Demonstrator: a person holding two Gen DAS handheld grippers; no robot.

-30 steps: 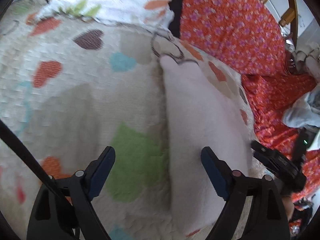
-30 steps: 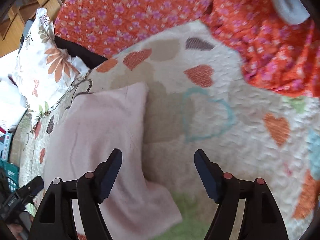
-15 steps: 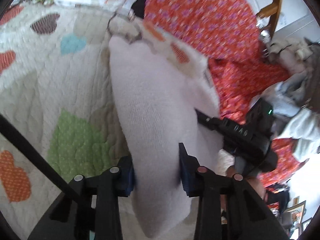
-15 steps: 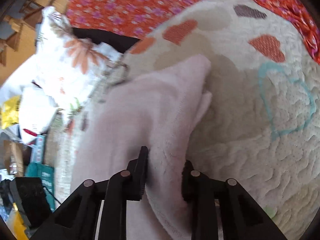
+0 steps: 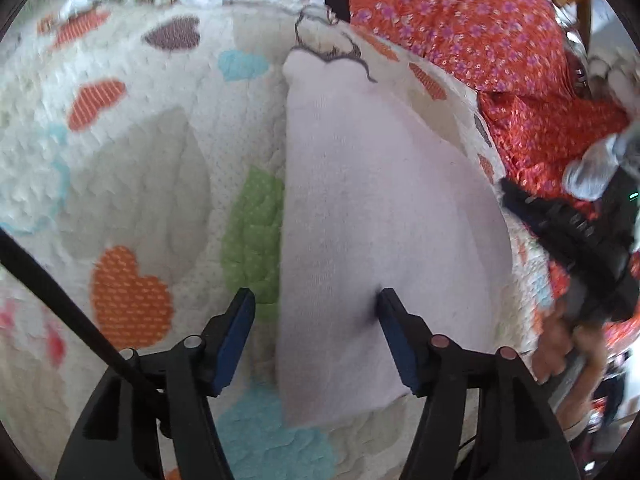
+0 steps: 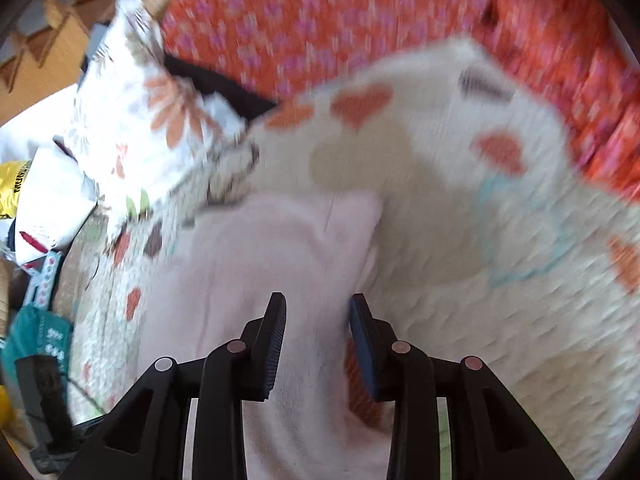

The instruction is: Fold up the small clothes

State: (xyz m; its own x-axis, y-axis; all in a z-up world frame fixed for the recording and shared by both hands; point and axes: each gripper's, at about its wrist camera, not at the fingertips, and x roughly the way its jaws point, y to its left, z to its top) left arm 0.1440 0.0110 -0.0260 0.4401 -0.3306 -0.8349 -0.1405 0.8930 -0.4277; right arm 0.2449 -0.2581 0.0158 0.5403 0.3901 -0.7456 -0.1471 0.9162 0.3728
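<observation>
The bed is covered by a heart-patterned quilt [image 5: 132, 184], with an orange floral fabric [image 5: 472, 28] heaped along its far edge and a flowered pillow [image 6: 132, 120] at the far left corner in the right wrist view. On the quilt lies the pale pink garment [image 5: 376, 208], folded into a long narrow strip that runs away from the camera, close to the quilt's right edge.

The left hand-held gripper [image 5: 316, 336] is spread apart over the strip's near end, one finger on the garment, one off it on the quilt. The right hand-held gripper [image 6: 316, 340] has a narrower gap with cloth lying between its fingers (blur hides whether they pinch).

The lengthwise fold looks done; judging by that, a crosswise fold comes next, needing both near corners gripped. Open quilt lies to the left.
</observation>
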